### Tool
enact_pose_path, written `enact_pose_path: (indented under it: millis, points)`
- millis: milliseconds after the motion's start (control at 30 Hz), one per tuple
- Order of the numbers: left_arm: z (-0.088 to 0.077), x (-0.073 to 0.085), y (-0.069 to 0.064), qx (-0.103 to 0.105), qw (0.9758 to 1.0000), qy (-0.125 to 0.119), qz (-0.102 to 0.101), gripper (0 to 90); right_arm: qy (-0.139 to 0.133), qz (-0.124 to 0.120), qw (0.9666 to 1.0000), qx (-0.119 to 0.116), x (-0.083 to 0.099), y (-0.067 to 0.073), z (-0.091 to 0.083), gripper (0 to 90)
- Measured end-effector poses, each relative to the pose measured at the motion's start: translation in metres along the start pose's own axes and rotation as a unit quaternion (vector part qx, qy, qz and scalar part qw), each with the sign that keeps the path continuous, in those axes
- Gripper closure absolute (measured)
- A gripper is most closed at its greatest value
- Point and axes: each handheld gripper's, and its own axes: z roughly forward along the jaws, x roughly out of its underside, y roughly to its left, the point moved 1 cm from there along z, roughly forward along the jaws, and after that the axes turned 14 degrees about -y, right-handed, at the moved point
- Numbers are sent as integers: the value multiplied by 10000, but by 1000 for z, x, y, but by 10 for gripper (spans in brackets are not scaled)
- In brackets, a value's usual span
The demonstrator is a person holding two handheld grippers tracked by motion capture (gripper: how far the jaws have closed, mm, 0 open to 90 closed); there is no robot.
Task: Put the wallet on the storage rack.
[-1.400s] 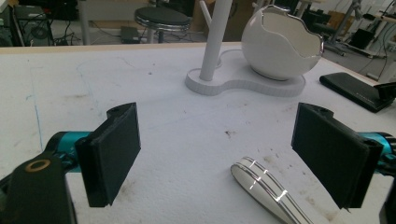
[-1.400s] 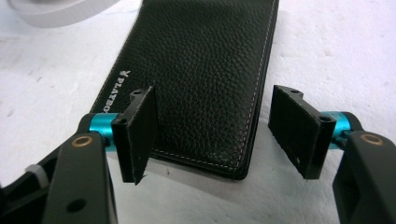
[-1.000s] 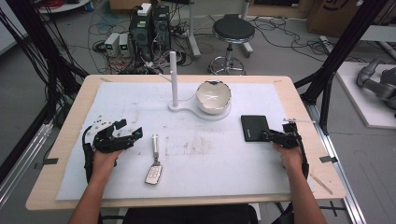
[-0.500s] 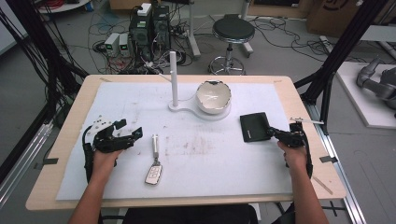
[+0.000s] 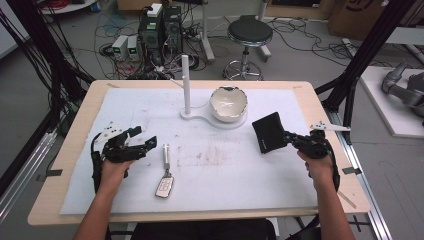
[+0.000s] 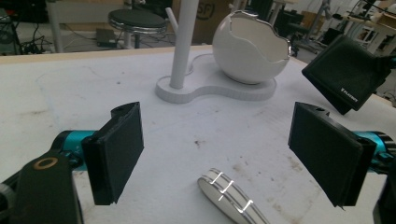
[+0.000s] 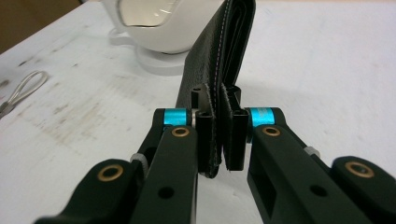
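wallet (image 5: 270, 132), black w/ small unreadable logo, clamped in right gripper (image 5: 295, 140); left gripper (image 5: 142, 140) wide.

In the right gripper view, the black wallet (image 7: 219, 60) is cut off by the top edge at twelve o'clock, and its near corner is hidden between the pads of the right gripper (image 7: 218, 135). In the left gripper view, the key fob (image 6: 231, 198) runs off the bottom edge at six o'clock, and the white post (image 6: 184, 42) is cropped at the top.
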Motion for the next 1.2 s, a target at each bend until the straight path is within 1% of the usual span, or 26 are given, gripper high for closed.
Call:
enact_pose_path:
  millis: [100, 133, 167, 233, 300, 333, 400, 433, 500, 533, 567, 600, 633, 700, 733, 767, 833, 867, 900, 933, 1000, 1033, 1067, 1133, 1167, 1200]
  points:
    - [3, -2, -4, 135, 9999, -20, -17, 181, 41, -364, 9993, -115, -6, 13, 1, 866]
    - [5, -4, -7, 231, 9997, -7, 6, 182, 96, -607, 9980, -159, -10, 22, 2, 866]
    - [5, -4, -7, 231, 9997, -7, 6, 182, 96, -607, 9980, -159, -10, 22, 2, 866]
    - [7, -5, -11, 325, 9995, -19, -10, 184, 217, -914, 9951, -305, -14, 32, 4, 866]
    - [9, -6, -14, 419, 9991, -9, -3, 185, 254, -979, 9942, -365, -15, 37, 5, 866]
    - [11, -6, -16, 493, 9988, -13, -29, 188, 277, -1120, 9919, -527, -17, 44, 6, 867]
    - [17, -8, -22, 709, 9975, 31, -10, 188, 289, -1218, 9893, -742, -19, 52, 8, 867]
    - [17, -8, -22, 709, 9975, 31, -10, 188, 301, -1266, 9879, -838, -20, 57, 9, 866]
    - [21, -9, -27, 885, 9961, 72, -13, 190, 312, -1405, 9842, -1036, -22, 66, 12, 866]
    - [24, -9, -30, 962, 9953, 96, 0, 190, 312, -1405, 9842, -1036, -22, 66, 12, 866]
    - [26, -9, -32, 1033, 9946, 132, 27, 191, 337, -1496, 9809, -1198, -23, 75, 16, 866]
    - [29, -9, -35, 1109, 9937, 165, 34, 191, 351, -1563, 9787, -1283, -24, 80, 18, 867]
    - [36, -10, -40, 1283, 9915, 193, 66, 191, 378, -1582, 9775, -1343, -25, 84, 20, 866]
    - [41, -11, -42, 1344, 9906, 230, 65, 191, 398, -1626, 9758, -1410, -25, 88, 22, 866]
    - [45, -12, -44, 1404, 9897, 251, 83, 191, 429, -1717, 9721, -1538, -27, 95, 26, 866]
    - [50, -13, -46, 1452, 9889, 288, 109, 191, 429, -1717, 9721, -1538, -27, 95, 26, 866]
    - [59, -13, -51, 1545, 9872, 359, 141, 195, 435, -1777, 9688, -1672, -29, 101, 29, 866]
    - [66, -12, -54, 1668, 9851, 392, 147, 213, 461, -1820, 9653, -1817, -29, 108, 32, 866]
    - [66, -12, -54, 1668, 9851, 392, 147, 221, 461, -1820, 9653, -1817, -29, 108, 32, 866]
    - [73, -11, -58, 1806, 9822, 475, 188, 231, 462, -1908, 9599, -2000, -30, 115, 36, 866]
    - [76, -10, -60, 1858, 9810, 511, 232, 248, 450, -1948, 9555, -2167, -31, 120, 39, 866]
    - [80, -9, -64, 2032, 9773, 552, 231, 261, 447, -1943, 9536, -2255, -31, 123, 40, 866]
    - [80, -9, -64, 2032, 9773, 552, 231, 268, 438, -1962, 9514, -2335, -32, 125, 42, 866]
    - [84, -8, -68, 2172, 9740, 618, 194, 274, 423, -1987, 9482, -2441, -33, 130, 44, 866]
    - [88, -6, -72, 2306, 9705, 680, 172, 280, 429, -2018, 9465, -2482, -33, 131, 45, 866]
    - [88, -6, -72, 2306, 9705, 680, 172, 284, 445, -2023, 9457, -2506, -34, 133, 46, 866]
